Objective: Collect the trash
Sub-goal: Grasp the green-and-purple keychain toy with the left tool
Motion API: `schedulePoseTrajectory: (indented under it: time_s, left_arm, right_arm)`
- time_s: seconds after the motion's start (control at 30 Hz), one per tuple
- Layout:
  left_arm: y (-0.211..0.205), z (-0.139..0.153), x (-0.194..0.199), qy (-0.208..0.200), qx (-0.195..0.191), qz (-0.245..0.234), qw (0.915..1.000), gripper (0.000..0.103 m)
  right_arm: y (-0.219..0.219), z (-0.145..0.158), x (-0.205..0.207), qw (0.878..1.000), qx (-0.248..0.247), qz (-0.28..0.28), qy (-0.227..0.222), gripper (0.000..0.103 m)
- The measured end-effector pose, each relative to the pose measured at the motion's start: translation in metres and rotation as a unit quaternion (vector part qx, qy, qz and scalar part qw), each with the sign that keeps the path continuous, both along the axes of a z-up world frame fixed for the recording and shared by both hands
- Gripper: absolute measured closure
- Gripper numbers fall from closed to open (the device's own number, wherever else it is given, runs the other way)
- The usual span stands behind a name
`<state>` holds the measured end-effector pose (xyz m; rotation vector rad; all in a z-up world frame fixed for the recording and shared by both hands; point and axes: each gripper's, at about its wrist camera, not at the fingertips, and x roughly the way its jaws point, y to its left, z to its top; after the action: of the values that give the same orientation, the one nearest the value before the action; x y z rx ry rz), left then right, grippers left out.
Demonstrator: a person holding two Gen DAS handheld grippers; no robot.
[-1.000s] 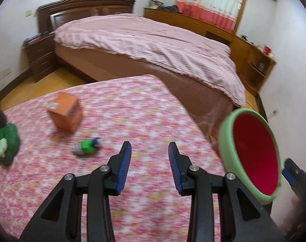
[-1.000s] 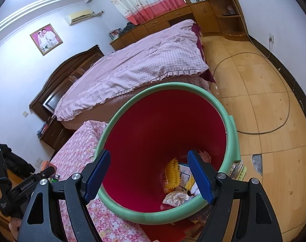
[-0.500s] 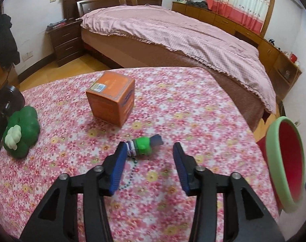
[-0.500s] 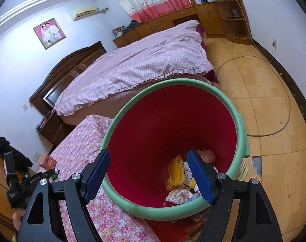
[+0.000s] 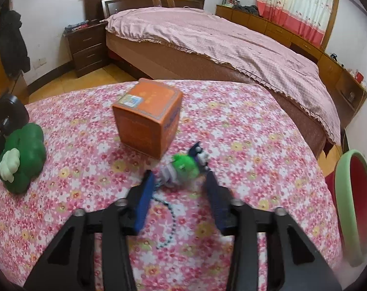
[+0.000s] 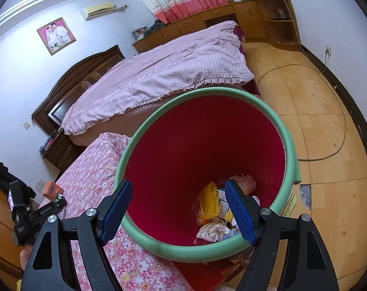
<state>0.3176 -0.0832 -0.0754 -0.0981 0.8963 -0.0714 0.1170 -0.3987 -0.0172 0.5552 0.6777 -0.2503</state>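
- Left wrist view: small green toy [image 5: 184, 167], blurred, lies between the closing left gripper [image 5: 181, 189] pads on the floral cloth [image 5: 244, 131]; contact unclear.
- Orange box [image 5: 147, 118] just beyond; label unreadable.
- Right gripper [image 6: 177, 208] gapes wide, empty, over the red bin [image 6: 207, 249].

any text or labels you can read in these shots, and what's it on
None can be read for certain.
orange box: sticker on top and blue print on its side, both too blurred.
left gripper: white lettering on its body, too small.
Paper scraps in the red bin: print too small.
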Motion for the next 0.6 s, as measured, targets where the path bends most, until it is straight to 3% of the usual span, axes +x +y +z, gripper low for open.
schedulePoseTrajectory:
  time_s: [0.03,0.57,0.6]
  left_arm:
    - [0.003,0.001,0.0,-0.003,-0.001,0.002,1.0,0.073]
    - [0.049,0.032,-0.043,-0.031,-0.041,-0.001,0.9987,0.074]
    - [0.052,0.034,-0.045,-0.035,-0.042,0.0,0.9985,0.087]
  right_arm:
    - [0.001,0.0,-0.001,1.0,-0.001,0.001,0.0,0.024]
    - [0.037,0.013,0.009,0.999,-0.013,0.041,-0.001,0.024]
    - [0.04,0.013,0.011,0.999,-0.013,0.046,0.0,0.024]
